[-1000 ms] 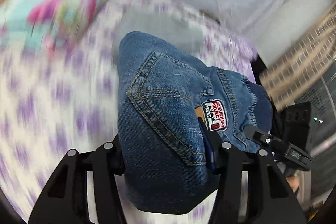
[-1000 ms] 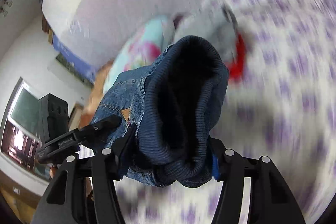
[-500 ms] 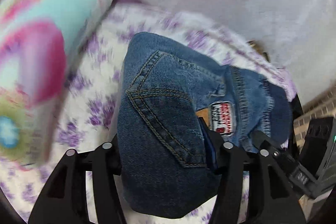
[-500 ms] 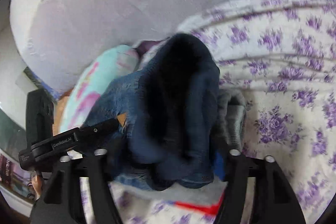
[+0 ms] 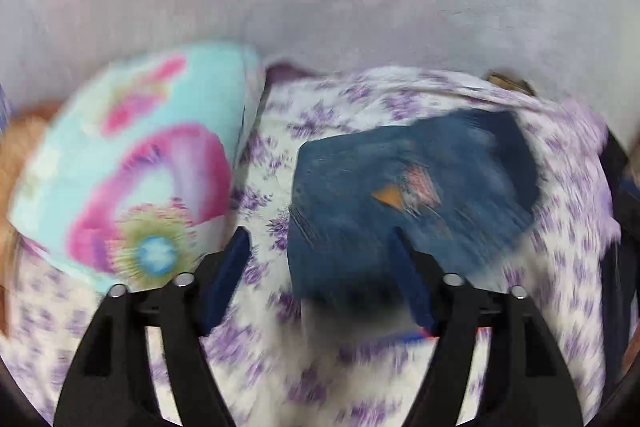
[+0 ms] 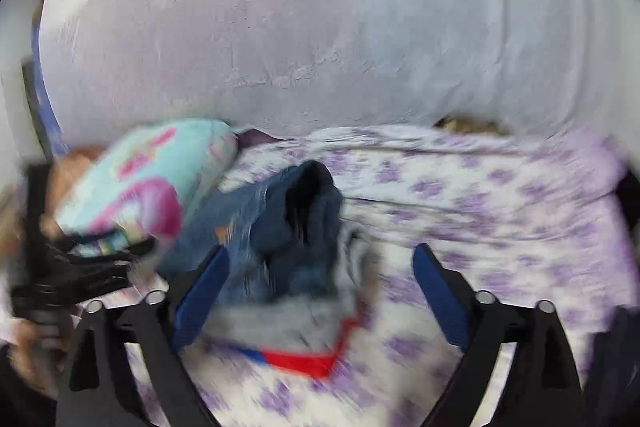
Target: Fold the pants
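Releasing: both grippers are letting go; you hold nothing.
Left gripper point(image 5: 320, 263): fingers are spreading wide. One blue pad overlaps the near edge of the folded jeans point(image 5: 412, 203), but neither pad presses on denim.
Right gripper point(image 6: 320, 283): fingers are spreading to their widest. The jeans point(image 6: 280, 235) sit in the gap toward the left pad, with no grip on them.
Jeans position: a compact denim bundle, rear label upward, lying on the bed sheet point(image 5: 360, 111) just beside the tie-dye pillow point(image 5: 132, 179).
Reason for placement: judged as a set-down of a finished fold; wide fingers let you withdraw without dragging the layers open.
Underneath: a grey garment with red and blue trim point(image 6: 296, 343) lies below the bundle in the right view, so this looks like a stack.
Surface: bed with a white, purple-flowered sheet, soft and wrinkled.
Room: pale padded headboard point(image 6: 340, 27) directly behind. Both views are motion-blurred.
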Demonstrator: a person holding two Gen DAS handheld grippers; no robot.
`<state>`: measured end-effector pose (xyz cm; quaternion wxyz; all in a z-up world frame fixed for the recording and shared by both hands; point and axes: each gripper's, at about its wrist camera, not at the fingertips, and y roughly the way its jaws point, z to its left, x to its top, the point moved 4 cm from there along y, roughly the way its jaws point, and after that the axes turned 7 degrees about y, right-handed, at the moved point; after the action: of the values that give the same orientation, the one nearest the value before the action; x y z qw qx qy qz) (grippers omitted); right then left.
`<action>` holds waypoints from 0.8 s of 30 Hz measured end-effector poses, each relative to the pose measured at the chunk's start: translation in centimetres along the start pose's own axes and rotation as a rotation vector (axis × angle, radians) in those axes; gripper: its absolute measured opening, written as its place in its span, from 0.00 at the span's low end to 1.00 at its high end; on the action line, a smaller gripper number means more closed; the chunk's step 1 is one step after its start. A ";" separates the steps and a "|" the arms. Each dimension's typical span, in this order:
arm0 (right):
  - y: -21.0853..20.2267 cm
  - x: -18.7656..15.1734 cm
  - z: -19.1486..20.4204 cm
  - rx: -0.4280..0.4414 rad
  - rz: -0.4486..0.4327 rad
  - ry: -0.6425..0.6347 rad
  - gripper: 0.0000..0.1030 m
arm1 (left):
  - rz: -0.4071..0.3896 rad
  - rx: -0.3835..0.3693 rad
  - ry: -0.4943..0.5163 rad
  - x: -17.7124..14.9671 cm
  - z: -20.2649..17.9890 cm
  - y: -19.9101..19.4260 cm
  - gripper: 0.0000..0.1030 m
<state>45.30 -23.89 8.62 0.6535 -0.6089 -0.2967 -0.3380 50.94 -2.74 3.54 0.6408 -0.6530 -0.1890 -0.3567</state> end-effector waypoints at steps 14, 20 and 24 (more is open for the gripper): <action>-11.2 -15.4 0.6 0.006 -0.147 0.140 0.96 | -0.227 0.170 0.024 -15.4 -5.8 -17.0 0.95; -9.7 -17.8 0.7 -0.051 -0.133 0.079 0.96 | -0.181 0.185 0.028 -17.1 -5.6 -14.9 0.95; -8.7 -18.6 1.1 -0.072 -0.112 0.044 0.96 | -0.152 0.199 0.008 -17.6 -4.8 -13.5 0.95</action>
<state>27.23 -21.59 -1.01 0.6176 -0.6070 -0.3033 -0.3977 28.49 -2.30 0.16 0.6744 -0.5684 -0.2699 -0.3863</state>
